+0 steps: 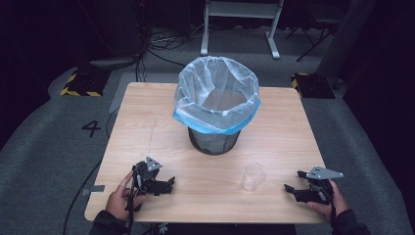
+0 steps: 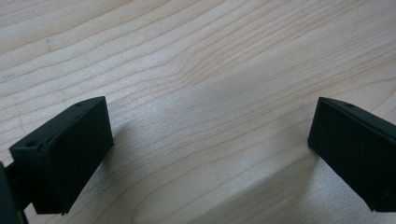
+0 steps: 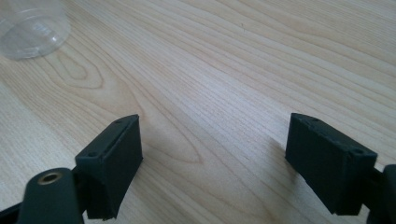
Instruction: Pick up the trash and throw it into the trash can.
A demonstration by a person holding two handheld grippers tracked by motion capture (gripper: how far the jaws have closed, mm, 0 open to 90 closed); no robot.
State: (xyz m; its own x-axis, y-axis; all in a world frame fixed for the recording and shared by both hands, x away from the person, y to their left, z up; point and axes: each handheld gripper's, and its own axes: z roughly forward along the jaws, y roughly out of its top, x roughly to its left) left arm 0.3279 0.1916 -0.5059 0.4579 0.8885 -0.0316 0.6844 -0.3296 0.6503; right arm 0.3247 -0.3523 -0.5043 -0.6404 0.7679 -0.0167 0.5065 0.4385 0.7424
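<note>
The left gripper has its jaws spread wide with bare wood grain between them, grasping nothing. The right gripper is likewise released, its jaws wide apart over bare wood; its own view catches the rim of a clear plastic cup at the upper left corner. The high view adds what the close views lack: the cup stands on the tabletop in front of a black mesh wastebasket, toward the right gripper, well apart from the left gripper. The basket's clear liner bag has a blue hem folded over its rim. A "4" is marked on the grey floor left of the basket.
</note>
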